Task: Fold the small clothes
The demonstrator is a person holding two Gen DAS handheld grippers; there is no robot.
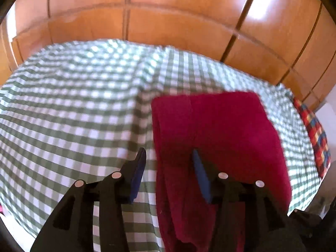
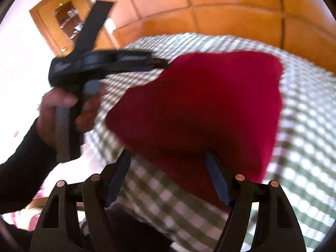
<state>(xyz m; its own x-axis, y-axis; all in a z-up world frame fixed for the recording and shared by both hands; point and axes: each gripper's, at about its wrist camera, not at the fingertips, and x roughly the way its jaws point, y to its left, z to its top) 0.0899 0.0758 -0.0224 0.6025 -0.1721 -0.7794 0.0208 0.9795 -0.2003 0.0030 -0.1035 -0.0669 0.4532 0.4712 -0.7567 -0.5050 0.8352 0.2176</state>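
That red garment (image 2: 201, 109) is lying folded on the checked bedspread (image 1: 73, 109), close to its near edge. Looks like soft, thick knit, so it's light, floppy and grippy. I'd pinch it at a corner or folded edge. Left gripper (image 1: 169, 157) has its jaws apart, straddling the cloth's edge; right gripper (image 2: 168, 166) is wide open, holding nothing.

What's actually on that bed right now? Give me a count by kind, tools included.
Red garment: 1
Green-and-white checked bedcover: 1
Multicoloured checked cloth at the bed's far edge: 1
Handheld grippers: 2, the left gripper and the right gripper
Total: 5
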